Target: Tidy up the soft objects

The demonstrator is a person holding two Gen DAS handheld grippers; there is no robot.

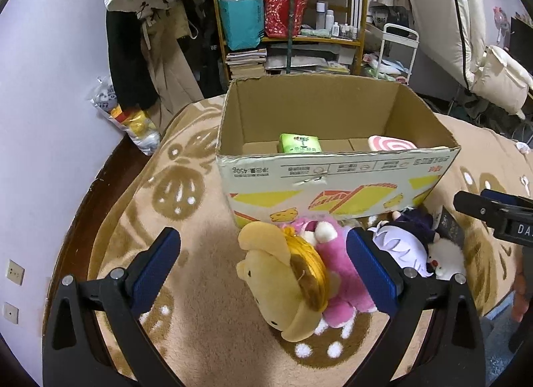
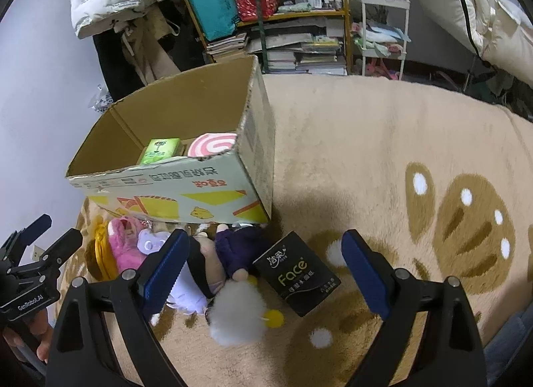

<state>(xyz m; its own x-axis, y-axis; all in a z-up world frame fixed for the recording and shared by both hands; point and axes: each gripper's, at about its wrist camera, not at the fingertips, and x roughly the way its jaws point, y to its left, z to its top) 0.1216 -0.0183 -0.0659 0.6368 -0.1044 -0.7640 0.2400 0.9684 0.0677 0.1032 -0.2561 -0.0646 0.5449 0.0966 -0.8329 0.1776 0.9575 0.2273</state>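
Left gripper [image 1: 263,265]: jaws wide apart, holding nothing, over the yellow plush [image 1: 283,283].
Right gripper [image 2: 263,265]: jaws wide apart, holding nothing, above the black tissue pack [image 2: 296,273].
Soft toys: piled on the blanket [image 2: 383,140], just in front of the cardboard box [image 1: 333,183].
In the box: green pack [image 1: 299,143], pink swirl cushion [image 1: 393,146].

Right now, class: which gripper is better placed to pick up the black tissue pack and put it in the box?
Right. The right gripper is open with the tissue pack lying between its fingers. The left gripper is open over the yellow plush, with the pack far to its side. The box stands just ahead.
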